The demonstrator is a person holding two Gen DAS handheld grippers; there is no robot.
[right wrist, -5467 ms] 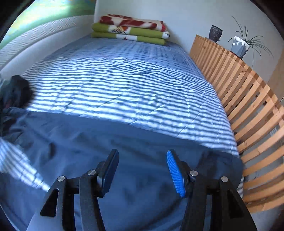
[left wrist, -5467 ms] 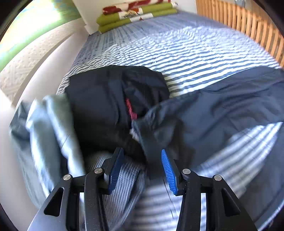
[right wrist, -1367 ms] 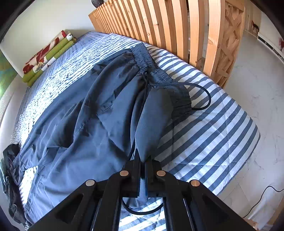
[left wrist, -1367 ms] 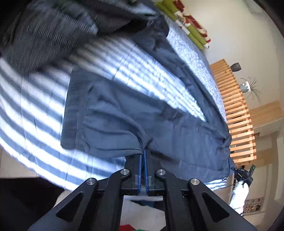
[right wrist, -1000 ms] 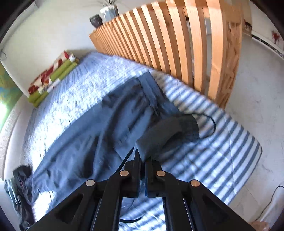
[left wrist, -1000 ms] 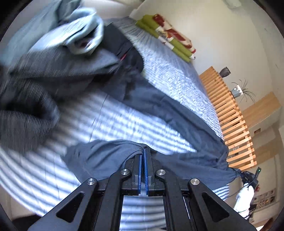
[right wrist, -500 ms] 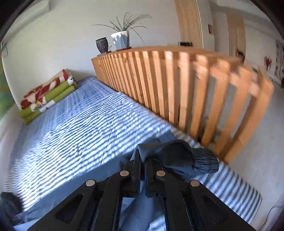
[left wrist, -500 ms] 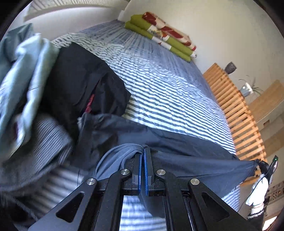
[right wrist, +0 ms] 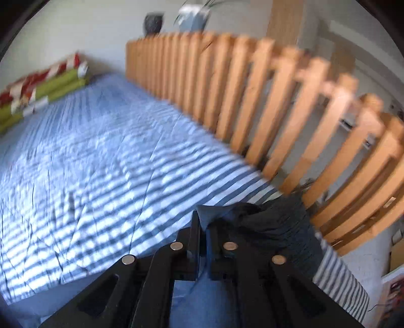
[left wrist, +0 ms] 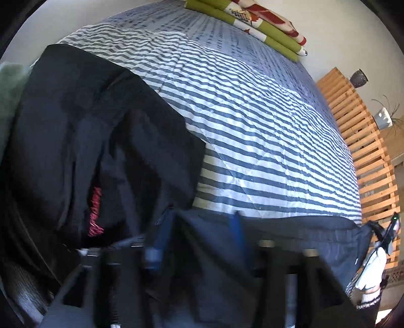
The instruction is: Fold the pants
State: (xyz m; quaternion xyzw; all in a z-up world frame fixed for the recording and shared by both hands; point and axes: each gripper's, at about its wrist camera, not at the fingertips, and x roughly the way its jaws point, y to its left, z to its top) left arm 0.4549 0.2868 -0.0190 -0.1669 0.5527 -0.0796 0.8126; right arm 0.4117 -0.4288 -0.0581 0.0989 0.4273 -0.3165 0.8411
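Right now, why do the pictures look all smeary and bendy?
Left wrist view: the left tool is smeared by motion blur, while the striped bedspread stays sharp. Right wrist view: the wooden railing and folded blankets are blurred. Both views: the fisheye lens curves straight lines.

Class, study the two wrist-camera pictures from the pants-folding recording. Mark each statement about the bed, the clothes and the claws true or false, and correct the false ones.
1. The bedspread is striped blue and white. True.
2. The left claw is clamped shut on the pants. False: its jaws have just been opening, and the fabric lies loose between them.
3. A wooden slatted rail runs along one side of the bed. True.
4. The right claw has nothing between its jaws. False: blue pants fabric sits in the narrow gap, and its jaws have just been opening.
5. Folded green blankets lie at the far end. True.
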